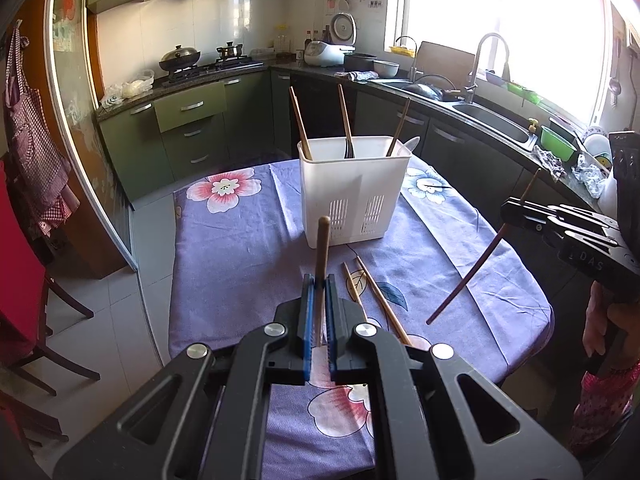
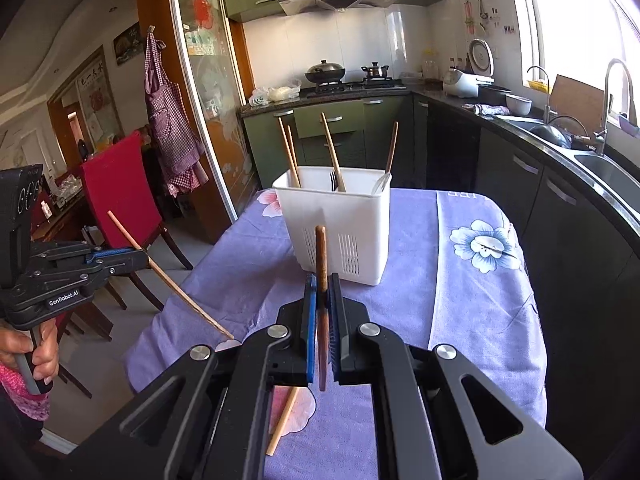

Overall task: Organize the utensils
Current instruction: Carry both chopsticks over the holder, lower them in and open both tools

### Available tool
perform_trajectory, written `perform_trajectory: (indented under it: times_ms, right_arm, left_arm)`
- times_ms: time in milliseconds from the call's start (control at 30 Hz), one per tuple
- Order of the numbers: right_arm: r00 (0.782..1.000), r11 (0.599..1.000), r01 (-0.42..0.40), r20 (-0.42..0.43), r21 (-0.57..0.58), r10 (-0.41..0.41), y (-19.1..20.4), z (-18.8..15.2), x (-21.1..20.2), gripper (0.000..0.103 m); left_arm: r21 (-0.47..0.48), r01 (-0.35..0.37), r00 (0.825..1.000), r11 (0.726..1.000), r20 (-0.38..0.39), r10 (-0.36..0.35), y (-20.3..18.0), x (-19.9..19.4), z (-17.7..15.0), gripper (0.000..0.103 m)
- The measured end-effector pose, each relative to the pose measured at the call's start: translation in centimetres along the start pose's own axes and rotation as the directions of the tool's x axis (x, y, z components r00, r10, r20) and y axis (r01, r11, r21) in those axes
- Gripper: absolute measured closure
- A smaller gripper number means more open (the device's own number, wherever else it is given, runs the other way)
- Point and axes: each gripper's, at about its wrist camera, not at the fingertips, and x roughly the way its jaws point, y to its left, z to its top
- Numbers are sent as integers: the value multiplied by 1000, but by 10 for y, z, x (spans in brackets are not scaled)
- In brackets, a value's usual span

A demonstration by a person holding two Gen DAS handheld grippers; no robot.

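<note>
A white slotted utensil holder (image 1: 352,190) (image 2: 334,224) stands on the purple flowered tablecloth (image 1: 240,248) with several chopsticks and a dark utensil upright in it. My left gripper (image 1: 319,280) is shut on a light wooden chopstick (image 1: 322,256), held above the table; it shows from the side in the right wrist view (image 2: 144,258). My right gripper (image 2: 322,280) is shut on a dark brown chopstick (image 2: 321,264), also seen in the left wrist view (image 1: 476,268). Two light chopsticks (image 1: 376,296) lie on the cloth in front of the holder.
A red chair (image 2: 116,200) stands left of the table. Kitchen counters with a sink (image 1: 492,120), a stove (image 1: 208,66) and dark cabinets run behind and to the right. A light chopstick (image 2: 282,424) lies on the cloth under my right gripper.
</note>
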Motion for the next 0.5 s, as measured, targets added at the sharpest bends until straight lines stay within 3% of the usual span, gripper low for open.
perform_trajectory:
  times_ms: [233,500]
  right_arm:
    - [997,999,-25,68,-39,28,12,55,-21,96]
    - [982,999,-32,182,-40,39,18,148,-41,96]
  left_arm:
    - [6,34,999,999,32,-35,-5,-12,36,98]
    - [46,51,987,998,150,-57,-16,-37,113,98]
